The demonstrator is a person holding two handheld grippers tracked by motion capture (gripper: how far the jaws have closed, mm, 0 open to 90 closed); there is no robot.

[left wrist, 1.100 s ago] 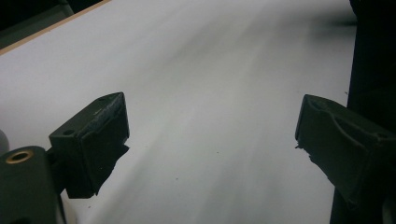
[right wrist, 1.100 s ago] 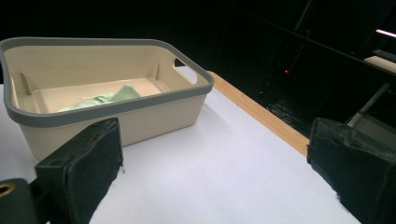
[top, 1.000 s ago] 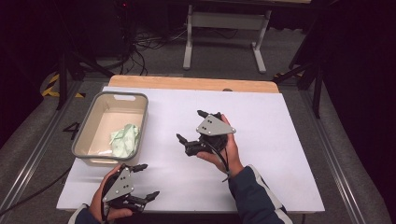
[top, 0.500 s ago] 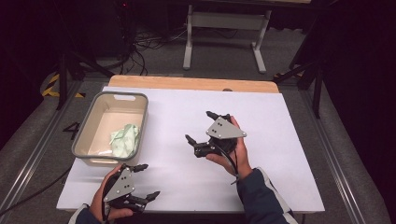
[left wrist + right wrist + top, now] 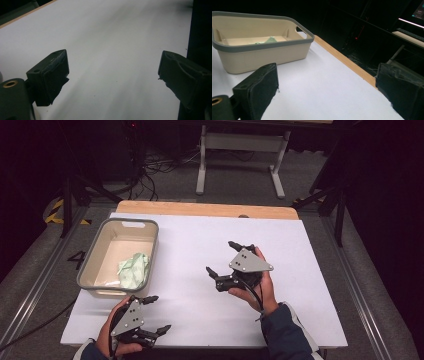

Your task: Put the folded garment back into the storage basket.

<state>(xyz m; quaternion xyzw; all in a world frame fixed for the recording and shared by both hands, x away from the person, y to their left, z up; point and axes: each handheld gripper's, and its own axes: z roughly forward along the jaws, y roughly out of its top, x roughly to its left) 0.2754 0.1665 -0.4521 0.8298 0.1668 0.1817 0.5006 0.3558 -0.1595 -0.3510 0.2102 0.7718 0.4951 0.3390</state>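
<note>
A beige bin with a grey rim point(image 5: 82, 275) stands on the left of the white table, and a crumpled pale green cloth point(image 5: 134, 269) lies inside it. The right gripper view shows the same bin point(image 5: 264, 53) ahead to the left, with a corner of the green cloth point(image 5: 269, 40) inside. My left gripper point(image 5: 156, 314) is open near the table's front edge, just in front of the bin, its jaws wide over bare table in the left gripper view point(image 5: 113, 67). My right gripper point(image 5: 223, 257) is open at mid-table, pointing left, holding nothing point(image 5: 327, 86).
The white table top point(image 5: 200, 245) has a wooden strip point(image 5: 200, 209) along its far edge. Beyond it stand a metal frame's legs point(image 5: 240, 160) and cables on the dark floor. Broad bare surface lies between the bin and my right gripper.
My right gripper has drifted to the right and slightly toward the far side, away from the bin. The left gripper has stayed where it was.
</note>
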